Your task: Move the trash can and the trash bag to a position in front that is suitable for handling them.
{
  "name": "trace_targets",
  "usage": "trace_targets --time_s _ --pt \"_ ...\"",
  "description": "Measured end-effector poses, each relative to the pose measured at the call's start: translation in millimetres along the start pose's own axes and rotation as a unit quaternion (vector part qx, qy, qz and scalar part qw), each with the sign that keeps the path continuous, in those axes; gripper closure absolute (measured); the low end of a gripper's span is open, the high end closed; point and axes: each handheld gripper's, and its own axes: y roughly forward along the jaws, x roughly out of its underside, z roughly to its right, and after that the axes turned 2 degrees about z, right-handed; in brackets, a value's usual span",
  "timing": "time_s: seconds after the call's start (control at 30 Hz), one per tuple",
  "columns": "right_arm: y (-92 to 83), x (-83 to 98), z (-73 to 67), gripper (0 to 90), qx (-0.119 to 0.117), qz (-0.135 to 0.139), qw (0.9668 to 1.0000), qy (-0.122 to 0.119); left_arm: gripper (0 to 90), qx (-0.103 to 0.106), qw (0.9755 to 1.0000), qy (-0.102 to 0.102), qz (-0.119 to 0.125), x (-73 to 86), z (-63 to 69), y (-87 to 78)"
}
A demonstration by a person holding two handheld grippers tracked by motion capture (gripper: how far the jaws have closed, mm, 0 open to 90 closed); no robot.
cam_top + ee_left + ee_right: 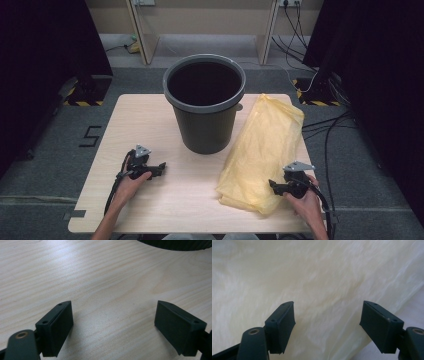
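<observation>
High view: yellow bag (262,155) lengthwise toward bin (205,102)

Thin crinkly yellow plastic bag (262,150), matt grey plastic bin (205,100), smooth pale wood-grain table (150,125)

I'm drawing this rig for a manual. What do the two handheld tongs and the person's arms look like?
Both the left tongs and the right tongs are black, each topped by a grey three-cornered plate, with a black cable trailing back along the forearm. Up close, each has two flat rectangular black jaw blocks with small screw holes, on arms with a brass-coloured pivot ring. The forearms are bare, no sleeves showing.
</observation>
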Motion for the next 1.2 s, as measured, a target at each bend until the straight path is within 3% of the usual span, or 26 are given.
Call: trace_targets --time_s 0.2,0.27,0.4,0.47,0.5,0.53,0.57,0.67,0.7,0.73,0.8,0.83,0.87,0.97,1.07,1.1,1.13,1.2 --pt "-3.4 8.8 18.4 33.5 -0.015 -0.003 0.9997 -0.02 14.3 0.0 1.0 0.002 0.0 0.2 0.4 -0.3" --pt "-6.5 11.0 37.4 33.8 -0.022 -0.009 0.9994 -0.027 14.3 0.0 1.0 0.002 0.0 0.2 0.4 -0.3" --pt "-9.6 11.8 60.9 31.1 -0.01 -0.01 0.9999 -0.002 14.3 0.0 1.0 0.002 0.0 0.2 0.4 -0.2" --pt "-11.6 10.8 64.2 29.7 -0.009 -0.003 0.9999 0.007 14.3 0.0 1.0 0.002 0.0 0.2 0.4 -0.2" --pt "-13.3 9.2 66.9 28.2 -0.007 0.008 0.9998 0.016 14.3 0.0 1.0 0.002 0.0 0.2 0.3 -0.2" --pt "-15.4 4.9 69.7 27.6 -0.002 0.023 0.9989 0.041 14.2 0.0 1.0 0.002 0.0 0.2 0.3 -0.2" --pt "-15.4 4.9 69.7 27.6 -0.002 0.023 0.9989 0.041 14.2 0.0 1.0 0.002 0.0 0.2 0.4 -0.2" --pt "-3.1 -0.8 68.8 25.1 0.015 -0.007 0.997 0.075 14.2 0.0 1.0 0.002 0.0 0.2 0.4 -0.2" --pt "-3.1 -0.8 68.8 25.1 0.015 -0.007 0.997 0.075 14.2 0.0 1.0 0.002 0.0 0.2 0.4 -0.2" --pt "7.0 -1.6 69.8 24.6 0.042 -0.018 0.996 0.077 14.2 0.0 1.0 0.002 0.0 0.2 0.3 -0.2" --pt "10.4 -2.8 71.6 24.4 0.05 -0.013 0.9954 0.081 14.2 0.0 1.0 0.002 0.0 0.3 0.3 -0.2" --pt "13.0 -4.9 75.5 26.9 0.052 -0.008 0.9955 0.078 14.2 0.001 1.0 0.002 0.0 0.3 0.3 -0.1" --pt "19.6 -12.8 82.3 37.6 0.037 0.0 0.9969 0.069 14.2 0.001 1.0 0.002 0.0 0.3 0.2 -0.1" --pt "26.1 -20.7 88.8 43.7 0.025 0.002 0.9984 0.052 14.1 0.001 1.0 0.002 0.0 0.3 0.2 -0.1" --pt "42.2 -36.2 95.4 50.7 -0.012 0.012 0.9998 0.011 14.1 0.001 1.0 0.002 0.0 0.3 0.3 -0.1" --pt "50.7 -46.1 96.7 56.4 -0.029 0.013 0.9994 -0.015 14.1 0.001 1.0 0.002 0.0 0.3 0.2 -0.1" --pt "50.7 -46.1 96.7 56.4 -0.029 0.013 0.9994 -0.015 14.1 0.001 1.0 0.002 0.0 0.3 0.2 -0.1" --pt "59.3 -58.4 95.2 57.0 -0.036 0.006 0.9979 -0.053 14.1 0.001 1.0 0.002 0.0 0.3 0.2 -0.1"
